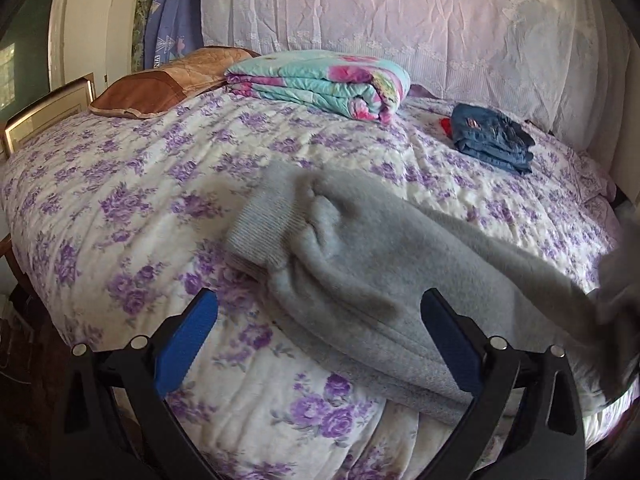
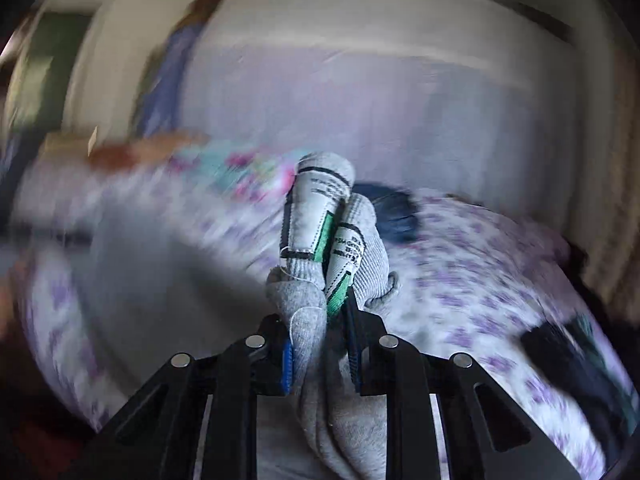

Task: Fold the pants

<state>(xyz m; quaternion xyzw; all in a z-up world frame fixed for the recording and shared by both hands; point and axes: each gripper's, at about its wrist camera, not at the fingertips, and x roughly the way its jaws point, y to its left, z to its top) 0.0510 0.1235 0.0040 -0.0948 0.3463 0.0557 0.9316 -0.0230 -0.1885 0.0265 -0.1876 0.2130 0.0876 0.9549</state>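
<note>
Right gripper [image 2: 320,344] clamps the grey pants [image 2: 316,320], label print too blurred to read.
Left gripper [image 1: 320,320] gapes wide over the bed [image 1: 120,200].

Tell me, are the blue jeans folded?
Folded: the blue jeans sit in a neat stack of layers on the bed.
</note>
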